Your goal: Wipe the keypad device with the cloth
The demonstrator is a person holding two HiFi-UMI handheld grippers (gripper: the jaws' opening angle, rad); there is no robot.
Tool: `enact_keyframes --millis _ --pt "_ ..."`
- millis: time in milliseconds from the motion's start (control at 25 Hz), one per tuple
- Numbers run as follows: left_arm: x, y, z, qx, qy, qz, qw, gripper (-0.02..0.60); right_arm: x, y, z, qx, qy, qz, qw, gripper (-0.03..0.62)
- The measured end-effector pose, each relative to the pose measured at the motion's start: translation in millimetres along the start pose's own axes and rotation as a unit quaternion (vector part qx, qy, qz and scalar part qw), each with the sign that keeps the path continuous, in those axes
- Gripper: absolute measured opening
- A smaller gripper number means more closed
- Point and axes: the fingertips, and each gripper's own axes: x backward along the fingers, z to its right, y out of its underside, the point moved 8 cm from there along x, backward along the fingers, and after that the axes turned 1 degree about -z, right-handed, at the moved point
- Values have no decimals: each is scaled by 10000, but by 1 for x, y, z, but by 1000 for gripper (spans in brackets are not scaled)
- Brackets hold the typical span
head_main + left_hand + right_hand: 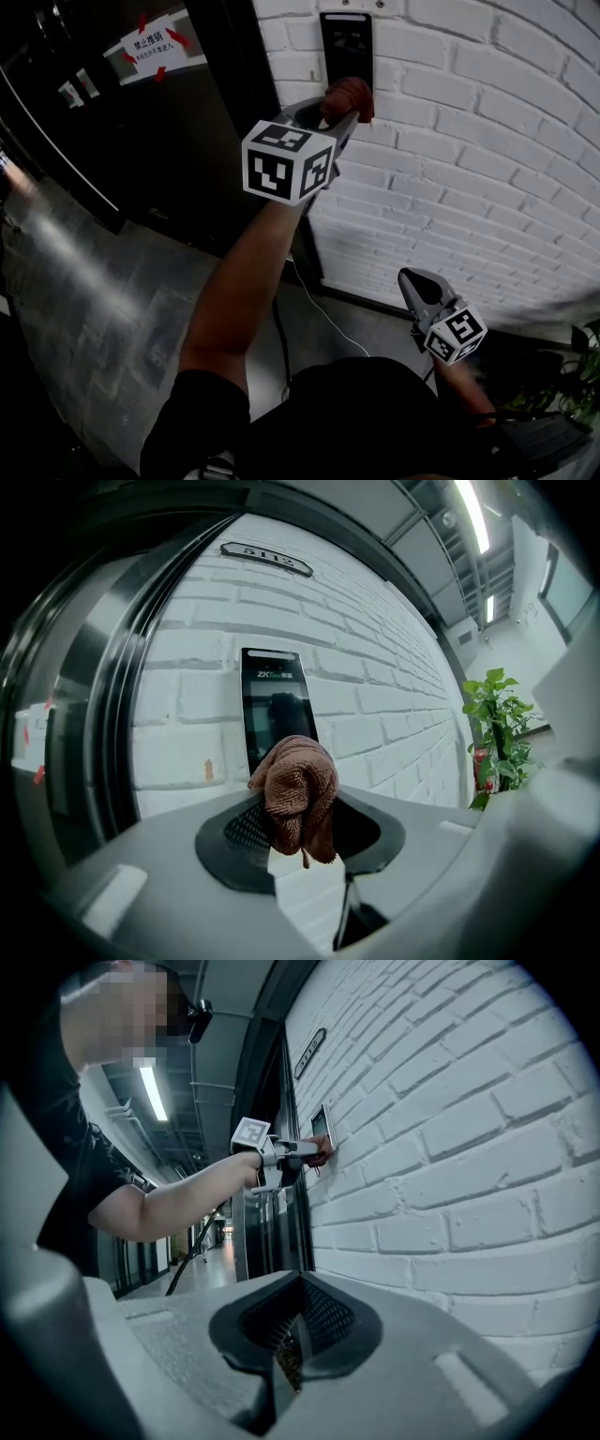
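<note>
A: Now, how is the left gripper [339,105] set?

B: Its jaws are closed on the brown cloth [298,794], which is bunched between them and laid against the lower part of the keypad device [272,710].

A: And where is the device placed?

B: It is mounted on the white brick wall [469,141], at twelve o'clock in the head view. A dark door frame [230,84] is seen just beside it, at nine o'clock from it.

A: What is shown of the right gripper [286,1354]?

B: Its jaws are drawn together and nothing is gripped. It is held low, at four o'clock in the head view, well apart from the device.

A: Is anything else seen?

B: A potted plant [497,728] is seen at three o'clock in the left gripper view.
</note>
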Motion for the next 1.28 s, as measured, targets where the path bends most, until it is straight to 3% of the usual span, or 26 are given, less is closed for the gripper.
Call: enact_keyframes --millis 560,880,1280 --pt "0 27 1 54 281 -415 9987 160 -6 -8 -24 25 169 81 9998 -9" --pt "0 44 3 212 607 -564 9963 160 7 -19 -45 152 623 191 9978 -9" --pt "71 66 7 384 1159 -363 9919 160 0 -8 -105 -13 967 197 9951 -9"
